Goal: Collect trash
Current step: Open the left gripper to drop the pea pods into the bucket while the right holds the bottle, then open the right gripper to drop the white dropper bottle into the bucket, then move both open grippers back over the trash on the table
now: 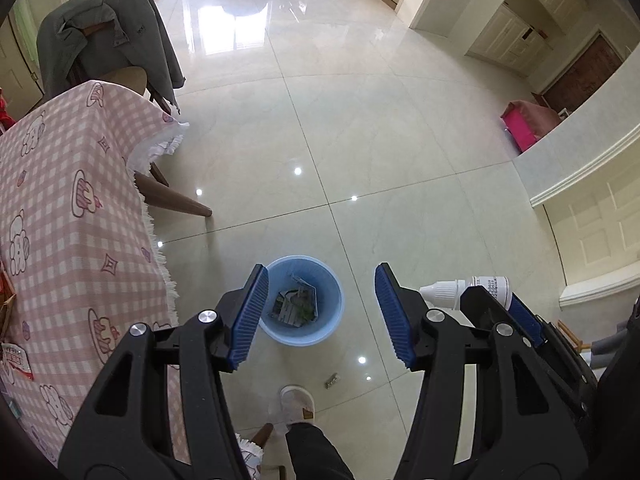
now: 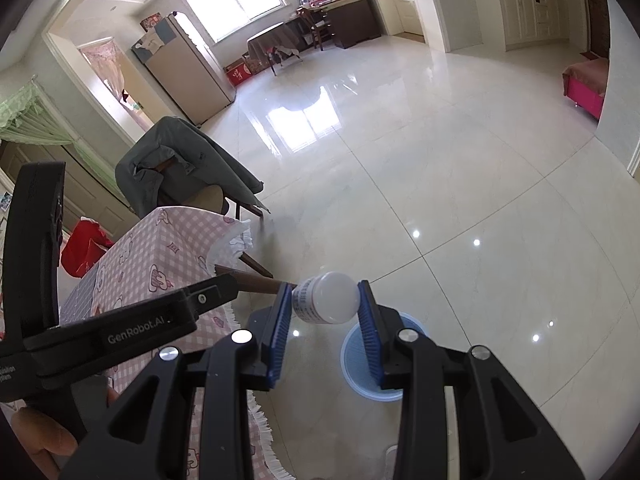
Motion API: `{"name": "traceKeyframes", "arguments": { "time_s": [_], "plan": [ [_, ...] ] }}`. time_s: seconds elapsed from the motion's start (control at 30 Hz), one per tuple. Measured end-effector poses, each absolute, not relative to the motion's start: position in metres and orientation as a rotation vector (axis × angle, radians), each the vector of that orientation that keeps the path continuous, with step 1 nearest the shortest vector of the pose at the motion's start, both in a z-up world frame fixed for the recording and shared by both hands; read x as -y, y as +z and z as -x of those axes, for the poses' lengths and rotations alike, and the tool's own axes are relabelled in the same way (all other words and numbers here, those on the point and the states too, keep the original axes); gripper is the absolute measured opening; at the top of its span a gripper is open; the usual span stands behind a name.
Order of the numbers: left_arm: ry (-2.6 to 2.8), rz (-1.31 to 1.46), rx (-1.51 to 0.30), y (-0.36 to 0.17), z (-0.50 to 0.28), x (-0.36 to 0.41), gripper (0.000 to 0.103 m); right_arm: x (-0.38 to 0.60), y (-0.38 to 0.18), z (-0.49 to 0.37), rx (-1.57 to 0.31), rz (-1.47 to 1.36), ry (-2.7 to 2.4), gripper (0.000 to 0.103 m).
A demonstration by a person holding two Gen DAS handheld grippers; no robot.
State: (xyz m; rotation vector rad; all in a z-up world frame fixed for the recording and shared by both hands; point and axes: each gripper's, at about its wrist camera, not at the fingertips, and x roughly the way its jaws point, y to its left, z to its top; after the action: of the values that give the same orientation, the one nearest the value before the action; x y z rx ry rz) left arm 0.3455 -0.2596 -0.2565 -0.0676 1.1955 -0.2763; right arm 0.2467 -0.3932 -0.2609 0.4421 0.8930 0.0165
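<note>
A light blue trash bin [image 1: 301, 300] stands on the floor beside the table, with crumpled paper and wrappers inside. My left gripper [image 1: 322, 312] is open and empty, high above the bin. My right gripper [image 2: 325, 300] is shut on a small white plastic bottle [image 2: 326, 298], held on its side above the bin [image 2: 356, 360], which shows below it. In the left wrist view the bottle [image 1: 466, 287] with its white cap pokes out to the right of my left gripper. A small scrap of trash [image 1: 332, 380] lies on the floor near the bin.
A table with a pink checked cloth [image 1: 68, 216] is at the left, its wooden leg [image 1: 176, 200] angled out. A chair with a grey jacket [image 1: 108, 32] stands behind it. The person's slippered foot [image 1: 298, 404] is below. A pink box [image 1: 524, 124] sits at the right wall.
</note>
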Motion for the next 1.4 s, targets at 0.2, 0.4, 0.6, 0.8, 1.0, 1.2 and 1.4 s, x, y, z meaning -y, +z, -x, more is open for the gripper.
{"name": "traceKeyframes", "arguments": {
  "time_s": [0.2,0.4,0.6,0.8,1.0,1.2,1.4],
  "plan": [
    [-0.271,0.081,-1.191,-0.251,-0.342,0.25,0.055,0.389,-0.255,-0.247,-0.882,-0.422,0.023,0.033],
    [-0.247,0.094,-1.165,-0.24,-0.336,0.24,0.059,0.382,-0.25,-0.246,-0.864,-0.412,0.018,0.037],
    [-0.224,0.12,-1.163,-0.232,-0.328,0.224,0.06,0.368,-0.241,-0.242,-0.853,-0.397,0.028,0.043],
    [-0.173,0.171,-1.138,-0.217,-0.311,0.193,0.06,0.342,-0.226,-0.238,-0.839,-0.387,0.081,0.044],
    [-0.081,0.232,-1.085,-0.193,-0.285,0.135,0.06,0.287,-0.204,-0.235,-0.824,-0.354,0.187,0.044],
    [0.043,0.332,-1.04,-0.174,-0.247,0.058,0.061,0.211,-0.182,-0.229,-0.821,-0.305,0.331,0.044],
    [0.194,0.467,-1.005,-0.173,-0.199,-0.028,0.063,0.124,-0.174,-0.221,-0.848,-0.232,0.493,0.044]
  ]
}}
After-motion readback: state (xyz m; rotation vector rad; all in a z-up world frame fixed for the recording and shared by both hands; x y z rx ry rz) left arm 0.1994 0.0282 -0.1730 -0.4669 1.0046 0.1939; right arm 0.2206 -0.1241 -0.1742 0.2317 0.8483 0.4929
